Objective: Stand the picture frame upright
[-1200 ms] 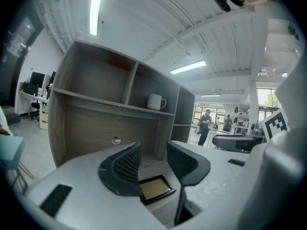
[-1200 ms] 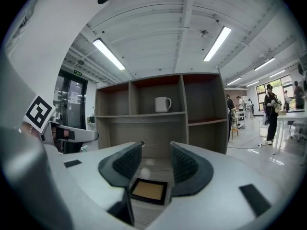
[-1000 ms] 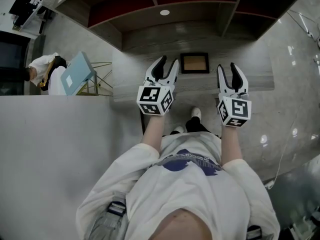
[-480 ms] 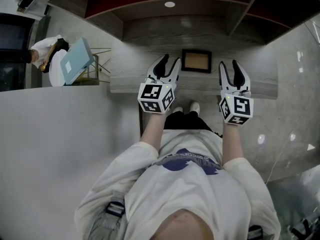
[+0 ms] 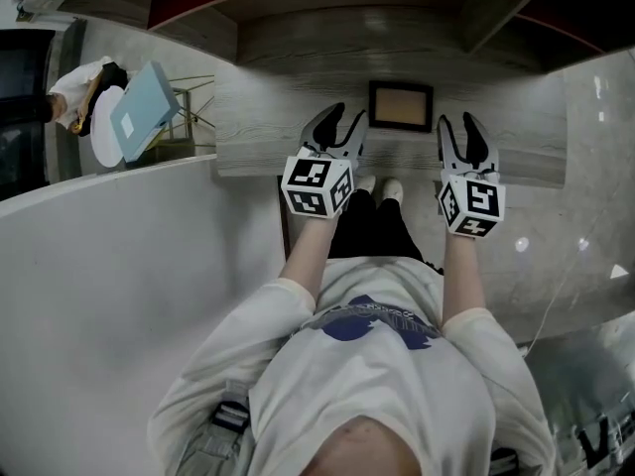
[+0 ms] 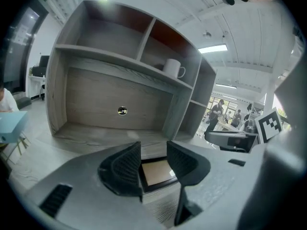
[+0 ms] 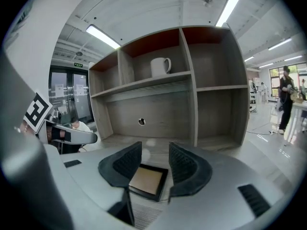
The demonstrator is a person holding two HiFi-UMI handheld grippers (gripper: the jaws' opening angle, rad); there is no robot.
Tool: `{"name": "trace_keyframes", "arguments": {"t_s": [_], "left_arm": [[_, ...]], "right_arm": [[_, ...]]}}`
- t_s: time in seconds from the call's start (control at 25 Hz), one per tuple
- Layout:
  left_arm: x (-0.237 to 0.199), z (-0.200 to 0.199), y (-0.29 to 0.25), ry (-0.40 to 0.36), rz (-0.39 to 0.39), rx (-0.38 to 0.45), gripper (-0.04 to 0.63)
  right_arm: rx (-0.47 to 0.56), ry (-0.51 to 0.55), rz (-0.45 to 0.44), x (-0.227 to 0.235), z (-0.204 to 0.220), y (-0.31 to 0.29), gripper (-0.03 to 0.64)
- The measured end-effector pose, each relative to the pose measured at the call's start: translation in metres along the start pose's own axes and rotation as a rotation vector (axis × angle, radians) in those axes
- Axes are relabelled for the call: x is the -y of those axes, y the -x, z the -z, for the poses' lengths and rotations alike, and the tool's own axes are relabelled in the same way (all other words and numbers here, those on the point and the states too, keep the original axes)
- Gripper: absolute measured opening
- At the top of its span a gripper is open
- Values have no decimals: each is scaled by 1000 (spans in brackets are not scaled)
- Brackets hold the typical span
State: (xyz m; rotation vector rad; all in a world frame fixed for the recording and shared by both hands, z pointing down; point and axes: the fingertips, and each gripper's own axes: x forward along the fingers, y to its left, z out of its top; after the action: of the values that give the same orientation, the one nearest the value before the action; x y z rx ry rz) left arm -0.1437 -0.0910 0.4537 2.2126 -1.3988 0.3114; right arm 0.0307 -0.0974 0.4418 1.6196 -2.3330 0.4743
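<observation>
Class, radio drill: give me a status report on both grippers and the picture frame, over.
Left gripper and right gripper both open, holding nothing. Picture frame lying flat on desk, just ahead between them, untouched. Nothing blocking the approach.

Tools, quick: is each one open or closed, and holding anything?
Left tool: open, holding nothing.
Right tool: open, holding nothing.

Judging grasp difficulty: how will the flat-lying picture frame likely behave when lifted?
The picture frame looks rigid, a dark rim around a flat panel, so probably won't flex. Lying flat on the desk, its low edge may be hard to catch. Being thin, it could tip once upright.
</observation>
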Motion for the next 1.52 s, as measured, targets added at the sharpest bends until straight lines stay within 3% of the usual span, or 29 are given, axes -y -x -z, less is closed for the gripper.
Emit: {"name": "trace_keyframes", "arguments": {"t_s": [0.44, 1.04, 1.24, 1.52], "left_arm": [[-22, 82, -59, 104, 33, -181, 152], [-35, 132, -110, 178, 15, -291, 152], [-34, 132, -115, 150, 6, -290, 152], [-30, 142, -119, 67, -29, -361, 147]], "right_arm": [[-160, -37, 13, 7, 71, -52, 161], [-311, -80, 43, 22, 143, -99, 165], [-343, -98, 48, 22, 153, -102, 164], [-372, -94, 53, 21, 161, -103, 149]]}}
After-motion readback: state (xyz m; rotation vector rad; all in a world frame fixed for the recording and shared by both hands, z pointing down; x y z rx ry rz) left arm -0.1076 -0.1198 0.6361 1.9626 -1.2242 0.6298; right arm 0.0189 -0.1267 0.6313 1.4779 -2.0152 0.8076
